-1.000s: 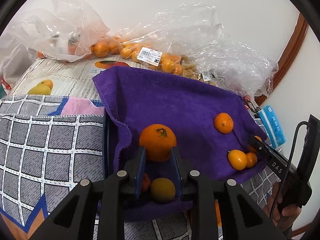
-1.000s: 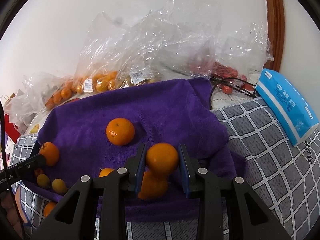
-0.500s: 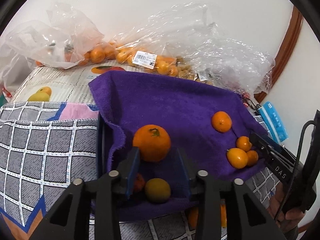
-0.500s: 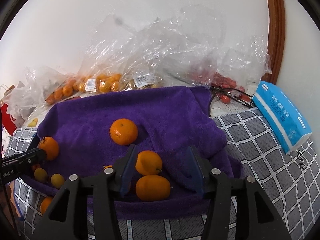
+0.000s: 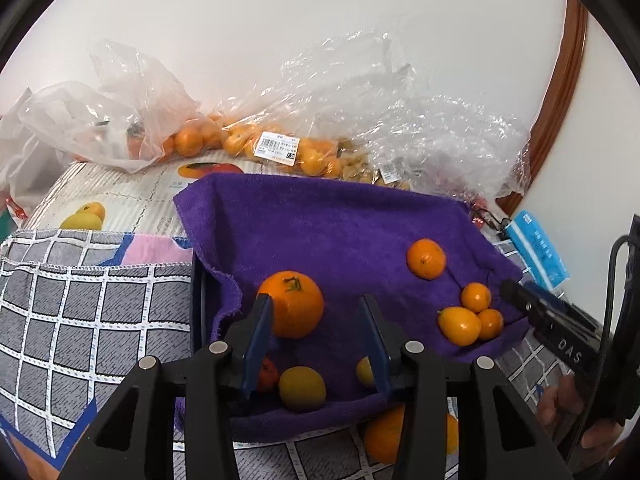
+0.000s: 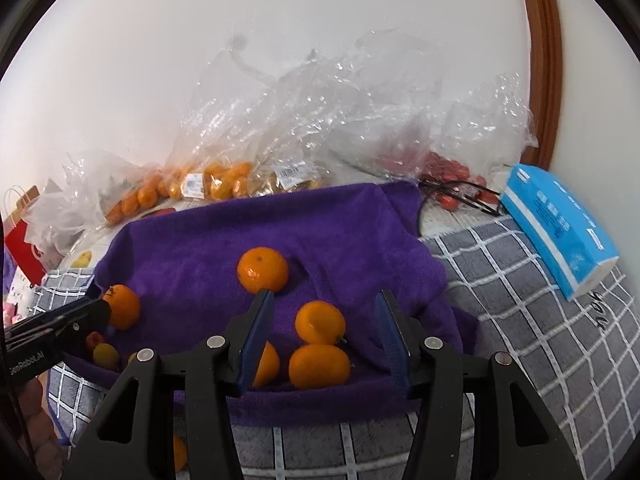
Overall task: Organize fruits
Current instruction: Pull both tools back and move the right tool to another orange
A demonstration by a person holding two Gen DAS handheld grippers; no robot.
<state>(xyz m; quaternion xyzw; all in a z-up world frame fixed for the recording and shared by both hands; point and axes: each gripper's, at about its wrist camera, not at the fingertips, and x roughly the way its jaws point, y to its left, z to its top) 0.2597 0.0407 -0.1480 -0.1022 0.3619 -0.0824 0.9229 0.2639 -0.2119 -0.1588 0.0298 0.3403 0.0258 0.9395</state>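
A purple towel lies over a tray and holds loose fruit. My left gripper is open; a large orange with a stem rests on the towel between its fingers, near the left one. My right gripper is open above a small orange and an oval orange fruit, both lying on the towel. Another orange sits farther back. The left gripper's tip shows beside the stemmed orange. Small yellow fruits lie in the towel's front fold.
Clear plastic bags of oranges and red fruit line the wall. A blue tissue pack lies at right on the grey checked cloth. An orange lies off the towel in front. A red bag stands at left.
Both grippers opened and let go of their oranges, which now rest on the towel. Both grippers drew back a little.
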